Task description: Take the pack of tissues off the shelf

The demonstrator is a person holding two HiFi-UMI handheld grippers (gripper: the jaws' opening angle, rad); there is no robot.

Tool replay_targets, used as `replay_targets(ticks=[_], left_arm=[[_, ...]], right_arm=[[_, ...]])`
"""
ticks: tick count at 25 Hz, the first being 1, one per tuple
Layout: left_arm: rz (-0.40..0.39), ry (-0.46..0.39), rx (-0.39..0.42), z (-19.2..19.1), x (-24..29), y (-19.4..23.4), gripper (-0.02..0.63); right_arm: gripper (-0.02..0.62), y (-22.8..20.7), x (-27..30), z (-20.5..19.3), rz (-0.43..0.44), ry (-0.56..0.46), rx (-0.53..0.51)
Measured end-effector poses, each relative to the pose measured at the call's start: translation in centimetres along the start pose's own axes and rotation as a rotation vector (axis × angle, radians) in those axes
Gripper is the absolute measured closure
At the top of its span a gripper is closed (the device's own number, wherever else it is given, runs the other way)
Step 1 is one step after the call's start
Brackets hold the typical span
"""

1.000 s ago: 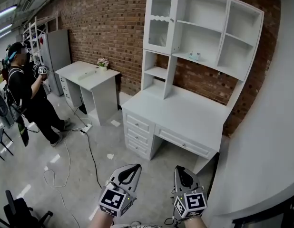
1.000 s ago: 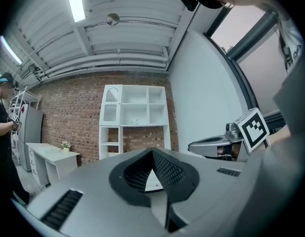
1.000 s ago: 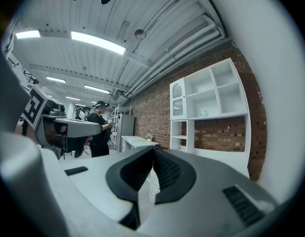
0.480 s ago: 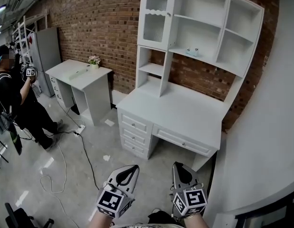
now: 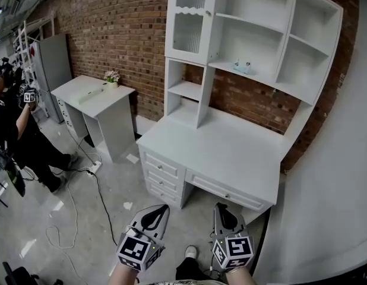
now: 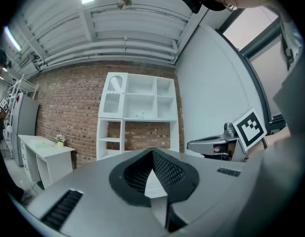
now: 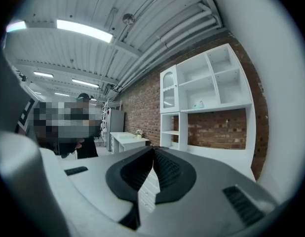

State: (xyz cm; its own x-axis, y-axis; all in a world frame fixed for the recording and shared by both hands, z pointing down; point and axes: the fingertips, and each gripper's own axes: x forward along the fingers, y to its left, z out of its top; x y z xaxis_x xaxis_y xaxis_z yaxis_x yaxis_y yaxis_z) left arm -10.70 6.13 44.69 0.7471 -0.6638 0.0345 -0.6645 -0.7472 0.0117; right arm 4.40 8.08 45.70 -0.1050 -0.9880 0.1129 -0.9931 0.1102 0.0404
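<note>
Left gripper (image 5: 163, 209), right gripper (image 5: 220, 208): my fingers pressed together, empty. Tissue pack (image 5: 243, 67) sat far ahead, up high, at shelf (image 5: 274, 81) front edge, lying sideways. Right gripper nearer.

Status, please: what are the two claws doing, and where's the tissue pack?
Left gripper, right gripper: shut, empty, held low. Pack of tissues on the hutch shelf, untouched. Only the desk stands between.
</note>
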Motion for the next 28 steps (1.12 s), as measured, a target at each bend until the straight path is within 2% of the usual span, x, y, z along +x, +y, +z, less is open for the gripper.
replay_targets(ticks=[13,16,22,28], left_arm=[[0.009,-0.043,0.0,4.1,23.2,4.4,0.592],[-0.01,-0.05,-0.004,4.7,26.8,5.1,0.592],[-0.024,-0.021,-0.013,3.3,32.9,8.7,0.592],[-0.11,-0.002,-0.005,3.2,40.4,12.8,0.592]], right_arm=[[0.588,-16.8,16.4,6.1,0.01,-0.074,0.006],[0.588,-19.1,19.4,6.5,0.001,-0.068,0.001],[0.588,-21.9,25.0,5.8,-0.022,-0.045,0.0],[0.588,-25.0,31.4,6.0,-0.084,-0.034,0.006]])
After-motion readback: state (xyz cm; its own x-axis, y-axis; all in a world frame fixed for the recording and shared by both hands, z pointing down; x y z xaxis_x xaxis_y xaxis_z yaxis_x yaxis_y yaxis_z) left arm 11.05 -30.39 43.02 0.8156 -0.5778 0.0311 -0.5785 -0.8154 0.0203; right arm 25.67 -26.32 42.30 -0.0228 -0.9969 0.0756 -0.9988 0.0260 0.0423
